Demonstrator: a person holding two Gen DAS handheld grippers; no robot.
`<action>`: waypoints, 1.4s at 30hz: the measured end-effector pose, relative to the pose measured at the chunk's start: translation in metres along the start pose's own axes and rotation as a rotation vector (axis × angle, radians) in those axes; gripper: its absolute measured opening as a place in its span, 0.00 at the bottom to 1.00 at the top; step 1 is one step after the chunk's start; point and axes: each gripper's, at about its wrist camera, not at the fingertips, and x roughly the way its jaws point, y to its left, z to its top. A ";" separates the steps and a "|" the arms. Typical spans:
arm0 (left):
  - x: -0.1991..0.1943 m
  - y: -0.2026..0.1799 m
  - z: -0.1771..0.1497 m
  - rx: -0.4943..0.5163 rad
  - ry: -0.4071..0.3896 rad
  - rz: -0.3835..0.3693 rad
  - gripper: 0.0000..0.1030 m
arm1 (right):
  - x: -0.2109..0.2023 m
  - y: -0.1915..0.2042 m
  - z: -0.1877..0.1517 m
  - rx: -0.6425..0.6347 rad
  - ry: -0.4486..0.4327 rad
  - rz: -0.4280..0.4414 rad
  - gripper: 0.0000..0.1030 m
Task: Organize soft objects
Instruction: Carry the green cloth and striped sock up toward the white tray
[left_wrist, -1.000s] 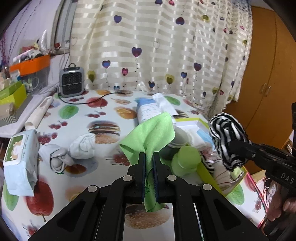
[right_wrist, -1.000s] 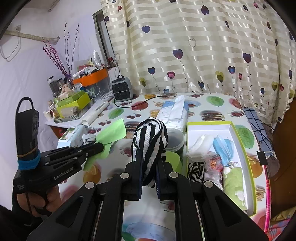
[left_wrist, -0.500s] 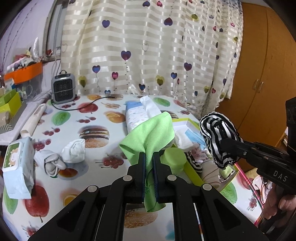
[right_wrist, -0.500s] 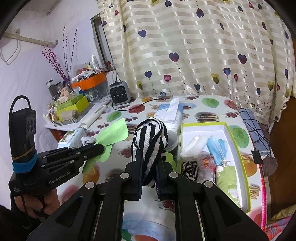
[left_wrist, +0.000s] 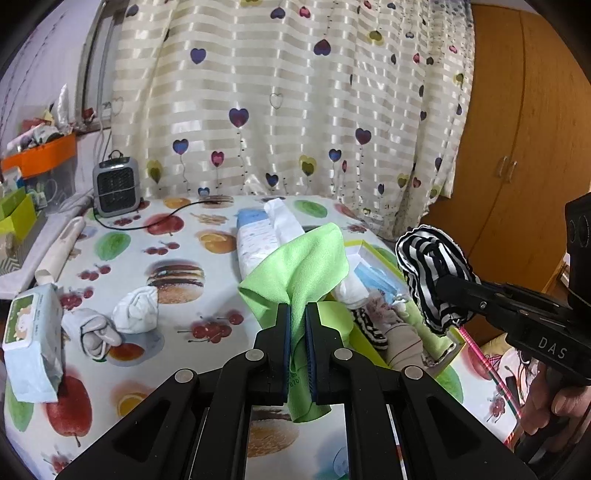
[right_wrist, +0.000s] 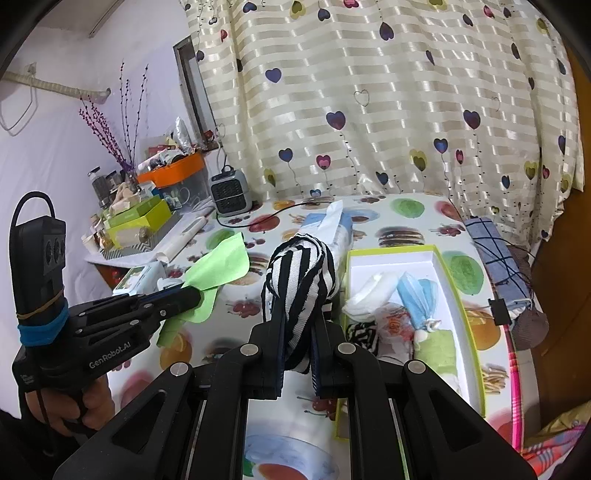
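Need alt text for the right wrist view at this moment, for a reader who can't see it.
The right hand-held gripper is shut on a black-and-white striped cloth, held above a fruit-print table. To its right, a lime-rimmed box holds soft items; to its left, the left hand-held gripper clamps a green cloth.

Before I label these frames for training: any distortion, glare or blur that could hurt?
Left wrist view: strong fisheye bending, dark corners; the green cloth and striped cloth are sharp; the curtain shows sheen, not blown out. Right wrist view: same curvature, even daylight, the white box bright yet readable; no motion blur.
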 end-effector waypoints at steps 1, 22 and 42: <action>0.001 -0.001 0.000 0.002 0.000 -0.002 0.07 | -0.001 -0.001 0.000 0.002 -0.002 -0.002 0.11; 0.029 -0.023 0.010 0.032 0.029 -0.031 0.07 | -0.003 -0.072 0.003 0.126 -0.023 -0.111 0.11; 0.054 -0.034 0.012 0.049 0.072 -0.025 0.07 | 0.055 -0.124 0.006 0.169 0.078 -0.139 0.11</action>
